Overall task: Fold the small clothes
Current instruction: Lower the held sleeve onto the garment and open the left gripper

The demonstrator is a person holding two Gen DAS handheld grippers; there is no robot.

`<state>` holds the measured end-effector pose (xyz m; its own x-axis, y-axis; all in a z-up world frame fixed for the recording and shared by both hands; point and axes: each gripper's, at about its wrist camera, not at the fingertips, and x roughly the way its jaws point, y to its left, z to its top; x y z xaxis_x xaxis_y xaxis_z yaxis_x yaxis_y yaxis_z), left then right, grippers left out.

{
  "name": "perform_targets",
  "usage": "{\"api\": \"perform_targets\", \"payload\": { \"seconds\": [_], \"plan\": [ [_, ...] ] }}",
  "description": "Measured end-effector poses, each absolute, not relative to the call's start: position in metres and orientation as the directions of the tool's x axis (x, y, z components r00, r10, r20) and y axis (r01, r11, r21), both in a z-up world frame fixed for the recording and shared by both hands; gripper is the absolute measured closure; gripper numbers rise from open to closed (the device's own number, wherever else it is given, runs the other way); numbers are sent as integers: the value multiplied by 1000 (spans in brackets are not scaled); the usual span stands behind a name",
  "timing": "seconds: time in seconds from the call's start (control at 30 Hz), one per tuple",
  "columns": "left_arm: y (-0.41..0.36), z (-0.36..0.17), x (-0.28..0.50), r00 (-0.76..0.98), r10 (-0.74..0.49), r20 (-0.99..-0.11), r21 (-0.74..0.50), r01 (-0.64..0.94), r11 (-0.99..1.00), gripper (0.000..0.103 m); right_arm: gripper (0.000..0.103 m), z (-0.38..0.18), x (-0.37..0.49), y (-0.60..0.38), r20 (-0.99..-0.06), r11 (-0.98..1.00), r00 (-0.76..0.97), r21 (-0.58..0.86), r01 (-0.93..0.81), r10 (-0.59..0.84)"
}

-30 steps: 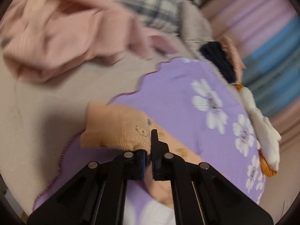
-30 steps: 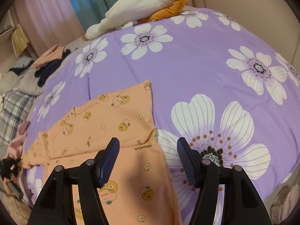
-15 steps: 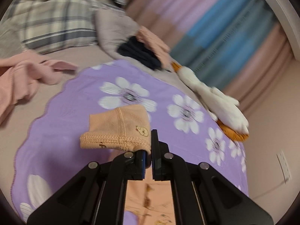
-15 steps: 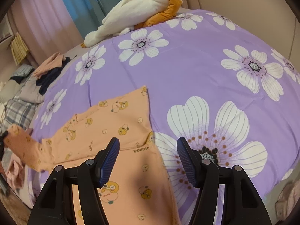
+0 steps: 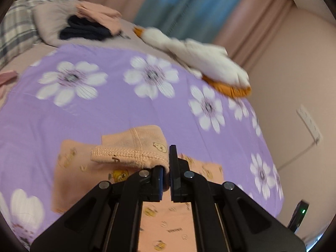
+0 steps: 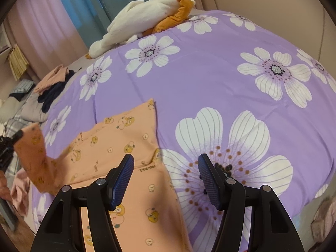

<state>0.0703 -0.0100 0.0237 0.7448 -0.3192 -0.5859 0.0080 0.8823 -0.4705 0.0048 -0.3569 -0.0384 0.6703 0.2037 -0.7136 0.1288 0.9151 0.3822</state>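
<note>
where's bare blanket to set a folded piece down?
Free: the purple blanket between the orange garment and the plush duck, and rightward. Crowded: the clothes pile at far left.

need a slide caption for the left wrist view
Left gripper lifts the ribbed cuff of an orange printed baby garment above a purple floral sheet.

The garment (image 6: 126, 147) lies on the blanket (image 6: 210, 84) at lower left of the right view. A plush toy (image 6: 147, 19) sits behind it at the top; a clothes pile (image 6: 52, 84) lies at far left.
</note>
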Motion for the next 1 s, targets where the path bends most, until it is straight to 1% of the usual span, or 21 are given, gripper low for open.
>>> {"api": "perform_targets", "payload": {
  "seconds": [0.13,0.3,0.43,0.7,0.9,0.93,1.0],
  "plan": [
    [-52,-7,81,674,-368,-640,-453,54,890,100,40,-43,4,-362,-717,912,667,387,139,203],
    [-86,-46,93,579,-407,-706,-459,63,886,100,40,-50,2,-368,-725,907,658,394,152,204],
    [-104,-73,103,522,-402,-752,-439,59,897,100,40,-55,1,-371,-731,904,651,397,161,205],
    [-112,-113,109,436,-391,-810,-425,23,905,99,40,-64,1,-377,-740,895,639,408,178,210],
    [-113,-110,106,445,-380,-811,-411,27,911,99,40,-70,4,-378,-749,894,625,411,179,220],
    [-112,-108,105,440,-383,-812,-416,23,909,97,40,-70,4,-377,-750,894,623,412,177,223],
    [-109,-100,103,430,-405,-807,-437,28,899,87,40,-70,3,-376,-749,895,621,414,168,229]
  ]
}}
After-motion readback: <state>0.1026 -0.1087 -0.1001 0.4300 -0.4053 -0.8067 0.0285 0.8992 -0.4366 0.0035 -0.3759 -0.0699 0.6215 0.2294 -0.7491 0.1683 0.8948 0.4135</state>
